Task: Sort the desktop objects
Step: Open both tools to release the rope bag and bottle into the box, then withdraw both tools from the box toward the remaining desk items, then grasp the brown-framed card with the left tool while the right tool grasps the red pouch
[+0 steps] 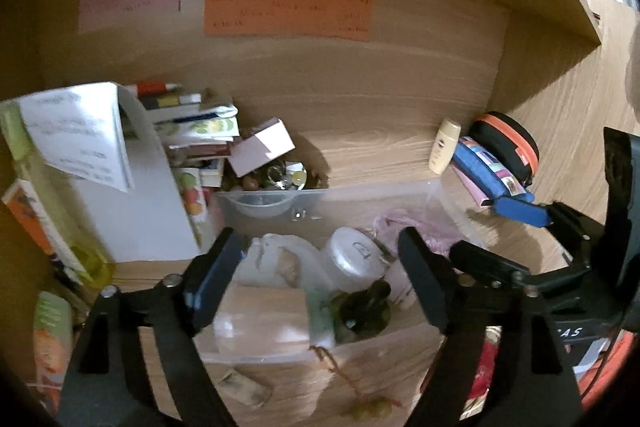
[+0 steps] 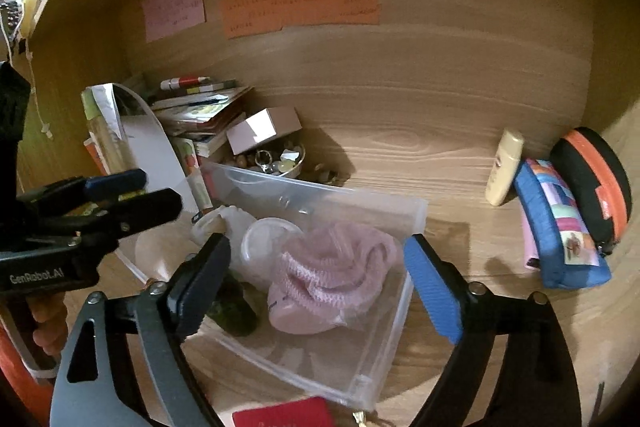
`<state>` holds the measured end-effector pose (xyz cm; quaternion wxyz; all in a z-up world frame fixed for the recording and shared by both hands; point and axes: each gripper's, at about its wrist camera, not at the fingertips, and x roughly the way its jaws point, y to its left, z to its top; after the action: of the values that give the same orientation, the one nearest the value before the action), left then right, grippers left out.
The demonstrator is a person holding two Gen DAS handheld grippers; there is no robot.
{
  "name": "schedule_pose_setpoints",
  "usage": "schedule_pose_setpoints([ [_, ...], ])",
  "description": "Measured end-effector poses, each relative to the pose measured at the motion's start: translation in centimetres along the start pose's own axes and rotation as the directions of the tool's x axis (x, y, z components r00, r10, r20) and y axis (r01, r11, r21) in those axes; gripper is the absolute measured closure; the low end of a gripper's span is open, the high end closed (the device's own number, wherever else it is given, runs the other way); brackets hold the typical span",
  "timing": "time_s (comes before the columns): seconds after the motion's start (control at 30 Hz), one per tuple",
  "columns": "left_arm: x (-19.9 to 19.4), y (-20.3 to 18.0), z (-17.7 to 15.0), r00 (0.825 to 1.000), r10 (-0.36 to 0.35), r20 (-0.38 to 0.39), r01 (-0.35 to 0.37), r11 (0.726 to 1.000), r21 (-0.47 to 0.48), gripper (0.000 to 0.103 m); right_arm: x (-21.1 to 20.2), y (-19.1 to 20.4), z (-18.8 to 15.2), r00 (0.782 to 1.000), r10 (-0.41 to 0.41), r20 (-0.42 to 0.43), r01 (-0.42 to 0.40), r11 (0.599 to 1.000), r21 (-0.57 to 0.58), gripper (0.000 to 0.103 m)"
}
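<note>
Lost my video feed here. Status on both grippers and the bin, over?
Left gripper open, right gripper open, nothing held. Clear plastic bin on the desk between the fingers, pink mesh pouch and white jar inside. Nothing blocking.

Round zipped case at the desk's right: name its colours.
Black with an orange band; right wrist view shows it best.

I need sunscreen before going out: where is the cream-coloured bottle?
In both views the cream bottle leans against the back wall on the right, just left of the blue pouch, beyond the clear bin.
</note>
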<state>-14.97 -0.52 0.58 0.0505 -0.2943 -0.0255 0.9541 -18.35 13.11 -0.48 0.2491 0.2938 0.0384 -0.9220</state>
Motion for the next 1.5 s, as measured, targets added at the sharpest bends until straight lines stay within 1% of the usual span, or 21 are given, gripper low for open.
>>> schedule_pose_setpoints([
  [0.03, -0.5, -0.1, -0.1, 1.0, 0.007, 0.008, -0.007, 1.0, 0.007, 0.015, -0.4, -0.1, -0.3, 1.0, -0.014, 0.005, 0.014, 1.0, 0.002, 0.004],
  [0.07, -0.9, -0.1, -0.3, 1.0, 0.017, 0.016, -0.017, 1.0, 0.014, 0.013, -0.8, -0.2, -0.5, 1.0, -0.027, 0.01, 0.027, 1.0, 0.004, 0.004],
  [0.17, -2.2, -0.1, -0.7, 0.999, 0.04, 0.033, -0.04, 0.999, 0.023, 0.012, -2.1, -0.4, -1.3, 0.999, -0.038, 0.007, 0.038, 0.999, 0.01, 0.003],
  [0.23, -3.2, 0.3, -1.0, 0.999, 0.034, 0.038, -0.034, 0.999, 0.015, 0.012, -2.9, -0.5, -1.6, 0.999, -0.038, 0.004, 0.038, 0.999, 0.016, 0.003],
  [0.3, -4.0, 0.9, -1.4, 0.998, 0.044, 0.041, -0.044, 0.999, 0.001, 0.011, -3.6, -0.5, -1.8, 0.999, -0.044, 0.003, 0.044, 0.999, 0.013, 0.003],
  [0.47, -5.2, 2.7, -2.8, 0.995, 0.097, 0.02, -0.096, 0.995, -0.025, 0.011, -5.9, -0.5, -2.8, 0.997, -0.075, 0.014, 0.075, 0.997, -0.019, 0.003],
  [0.6, -5.2, 3.9, -4.5, 0.989, 0.144, -0.021, -0.144, 0.989, -0.024, 0.011, -6.7, -0.3, -4.2, 0.996, -0.089, -0.002, 0.089, 0.995, -0.046, 0.002],
  [0.73, -4.1, 5.0, -6.4, 0.982, 0.17, -0.085, -0.173, 0.984, -0.036, 0.011, -6.5, 0.2, -6.2, 0.995, -0.081, -0.05, 0.077, 0.995, -0.071, 0.001],
  [0.87, -2.2, 5.7, -8.7, 0.969, 0.174, -0.175, -0.18, 0.984, -0.013, 0.011, -6.0, 0.4, -7.9, 0.996, -0.027, -0.086, 0.025, 0.999, -0.03, 0.001],
  [0.93, -1.4, 5.7, -9.5, 0.962, 0.184, -0.201, -0.187, 0.982, 0.002, 0.011, -5.5, 0.6, -8.7, 0.994, -0.005, -0.107, 0.003, 1.0, -0.019, 0.001],
  [1.03, -0.5, 5.7, -10.5, 0.958, 0.168, -0.231, -0.169, 0.986, 0.019, 0.011, -4.6, 1.0, -9.7, 0.99, -0.014, -0.14, 0.01, 1.0, -0.029, 0.001],
  [1.13, 0.3, 5.7, -10.8, 0.956, 0.17, -0.241, -0.166, 0.986, 0.035, 0.011, -3.8, 1.1, -10.6, 0.984, -0.015, -0.176, 0.009, 0.999, -0.031, 0.001],
  [1.2, 0.9, 5.8, -10.9, 0.954, 0.151, -0.259, -0.148, 0.988, 0.033, 0.011, -3.5, 0.9, -11.1, 0.982, -0.011, -0.191, 0.007, 1.0, -0.024, 0.001],
  [1.23, 1.2, 5.8, -11.0, 0.954, 0.131, -0.269, -0.129, 0.991, 0.024, 0.011, -3.2, 0.7, -11.3, 0.979, -0.007, -0.204, 0.003, 1.0, -0.018, 0.001],
  [1.3, 1.5, 5.7, -11.0, 0.954, 0.118, -0.277, -0.117, 0.993, 0.021, 0.011, -2.6, 0.5, -11.5, 0.972, 0.006, -0.233, -0.009, 1.0, -0.009, 0.001],
  [1.33, 1.7, 5.6, -11.0, 0.953, 0.117, -0.279, -0.116, 0.993, 0.021, 0.012, -2.3, 0.4, -11.5, 0.97, 0.014, -0.243, -0.016, 1.0, -0.006, 0.001],
  [1.4, 2.1, 5.5, -11.0, 0.952, 0.108, -0.286, -0.107, 0.994, 0.018, 0.019, -1.9, 0.3, -11.6, 0.965, 0.031, -0.261, -0.032, 0.999, 0.001, 0.001],
  [1.43, 2.5, 5.5, -11.1, 0.948, 0.104, -0.299, -0.104, 0.994, 0.015, 0.028, -1.7, 0.4, -11.7, 0.962, 0.041, -0.268, -0.041, 0.999, 0.003, 0.002],
  [1.47, 2.7, 5.5, -11.1, 0.945, 0.111, -0.307, -0.111, 0.994, 0.015, 0.035, -1.5, 0.4, -11.7, 0.96, 0.05, -0.275, -0.051, 0.999, 0.002, 0.003],
  [1.5, 3.0, 5.6, -11.1, 0.941, 0.119, -0.316, -0.12, 0.993, 0.014, 0.036, -1.3, 0.5, -11.7, 0.958, 0.054, -0.282, -0.057, 0.998, -0.003, 0.003],
])
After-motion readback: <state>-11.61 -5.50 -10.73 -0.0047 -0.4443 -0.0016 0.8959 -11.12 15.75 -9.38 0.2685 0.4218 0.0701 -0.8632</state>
